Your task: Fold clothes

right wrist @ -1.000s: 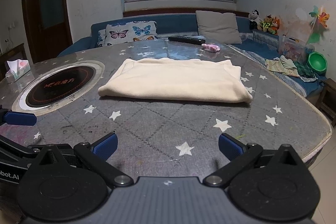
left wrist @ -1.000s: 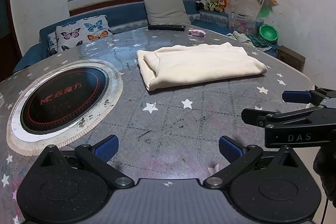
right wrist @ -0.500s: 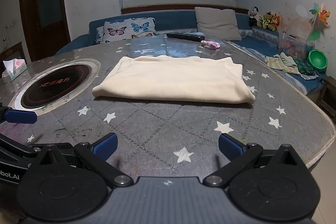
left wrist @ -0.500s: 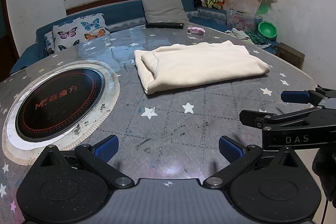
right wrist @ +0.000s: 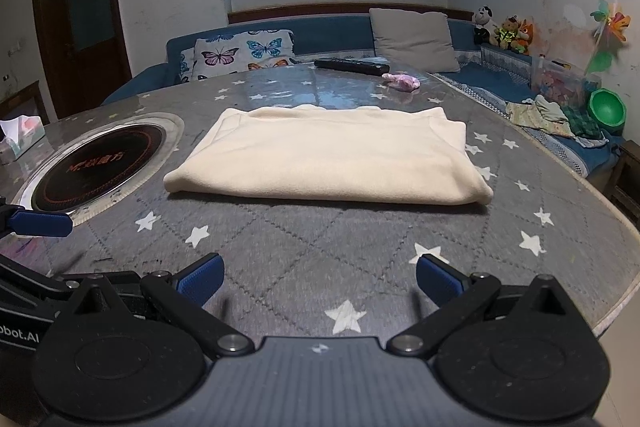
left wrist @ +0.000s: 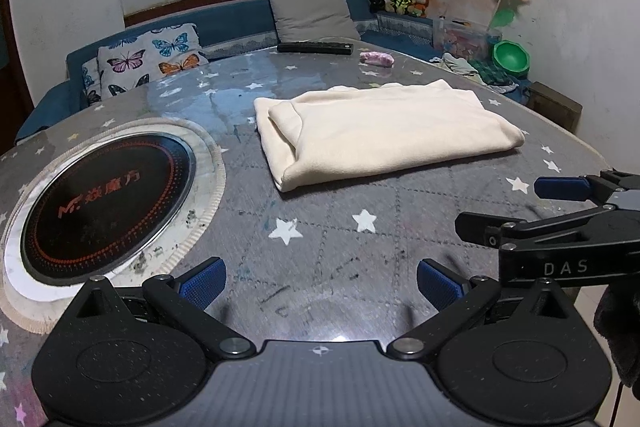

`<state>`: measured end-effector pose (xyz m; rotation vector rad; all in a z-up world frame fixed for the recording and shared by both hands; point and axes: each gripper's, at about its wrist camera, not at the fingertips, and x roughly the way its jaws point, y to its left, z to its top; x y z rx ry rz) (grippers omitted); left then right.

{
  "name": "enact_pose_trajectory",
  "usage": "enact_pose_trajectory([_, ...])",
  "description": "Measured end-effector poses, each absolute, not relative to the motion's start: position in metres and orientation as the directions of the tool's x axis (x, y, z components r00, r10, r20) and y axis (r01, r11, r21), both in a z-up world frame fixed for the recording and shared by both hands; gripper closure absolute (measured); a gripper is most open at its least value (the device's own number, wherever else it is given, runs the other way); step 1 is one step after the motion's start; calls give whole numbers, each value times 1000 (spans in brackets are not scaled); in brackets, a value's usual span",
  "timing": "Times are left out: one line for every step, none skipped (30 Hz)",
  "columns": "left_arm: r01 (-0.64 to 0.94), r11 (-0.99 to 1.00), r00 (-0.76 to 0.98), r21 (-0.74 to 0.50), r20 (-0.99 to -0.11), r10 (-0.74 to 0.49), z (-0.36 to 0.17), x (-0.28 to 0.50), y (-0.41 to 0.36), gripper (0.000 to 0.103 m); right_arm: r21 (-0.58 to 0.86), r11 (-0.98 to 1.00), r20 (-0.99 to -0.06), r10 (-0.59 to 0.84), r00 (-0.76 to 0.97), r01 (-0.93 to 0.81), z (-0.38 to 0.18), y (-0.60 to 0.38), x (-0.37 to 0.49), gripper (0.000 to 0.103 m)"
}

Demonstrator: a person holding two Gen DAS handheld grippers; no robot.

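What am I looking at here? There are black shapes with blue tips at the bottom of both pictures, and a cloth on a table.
Those black shapes are two hand-held grasping tools, one in each of a person's hands; there is no robot arm. Each tool carries a camera looking forward along its two blue-tipped fingers, so each picture is one tool's own view.

In the left view you see the left tool, open and holding nothing, with the right tool reaching in from the side. It is open and empty too.

On the star-patterned table lies a folded cream garment, beside a round black cooktop set into the table. Further back are a remote control and a small pink item.
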<state>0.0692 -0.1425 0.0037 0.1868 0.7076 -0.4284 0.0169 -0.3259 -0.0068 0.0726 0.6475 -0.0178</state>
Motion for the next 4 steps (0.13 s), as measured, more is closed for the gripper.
enact_pose_trajectory([437, 899, 681, 24, -662, -313, 4, 70, -142, 0, 61, 997, -604, 5, 797, 40, -7, -326, 18, 0])
enact_pose_trajectory([435, 900, 682, 25, -662, -311, 3, 72, -142, 0, 59, 997, -605, 3, 796, 41, -7, -326, 19, 0])
enact_pose_trajectory([436, 900, 680, 23, -663, -312, 3, 73, -142, 0, 59, 997, -606, 2, 796, 42, -7, -326, 20, 0])
enact_pose_trajectory([437, 899, 677, 20, -666, -314, 3, 74, -141, 0, 59, 997, -607, 1, 795, 43, -7, -327, 22, 0])
